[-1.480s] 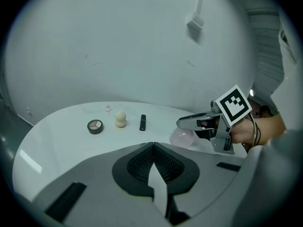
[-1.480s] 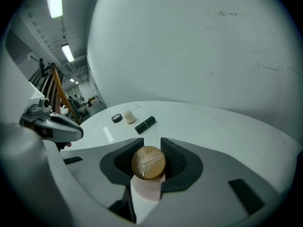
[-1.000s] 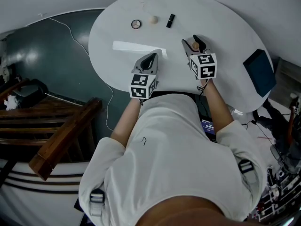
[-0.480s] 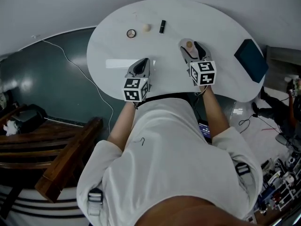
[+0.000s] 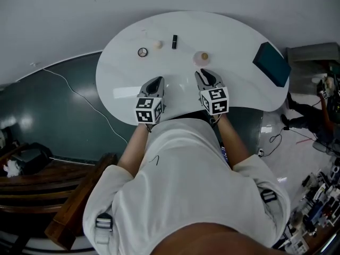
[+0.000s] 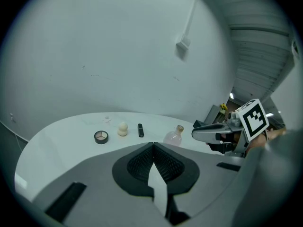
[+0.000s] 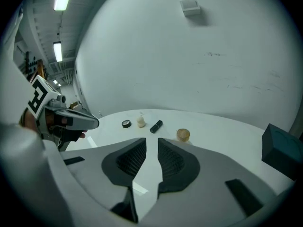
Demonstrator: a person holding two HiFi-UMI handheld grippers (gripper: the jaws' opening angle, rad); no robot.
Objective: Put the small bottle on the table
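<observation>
Pink-tinted small bottle (image 5: 201, 57) standing free on white table (image 5: 234, 36), upper centre; right gripper (image 5: 205, 76) pulled back below it, jaws just narrowed to a slit, empty. Left gripper (image 5: 155, 83) closed, empty. Reads as placed.

white shirt (image 5: 183, 182) | left claw (image 5: 155, 81), right claw (image 5: 204, 74): grey (black pads (image 7: 130, 159)) | checkered cubes (image 5: 148, 109)

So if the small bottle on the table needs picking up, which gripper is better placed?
Probably the right. The right gripper sits just behind the small bottle, its fingers slightly apart, having just been closing, nothing between them. The left gripper is off to the side, fingers together.
</observation>
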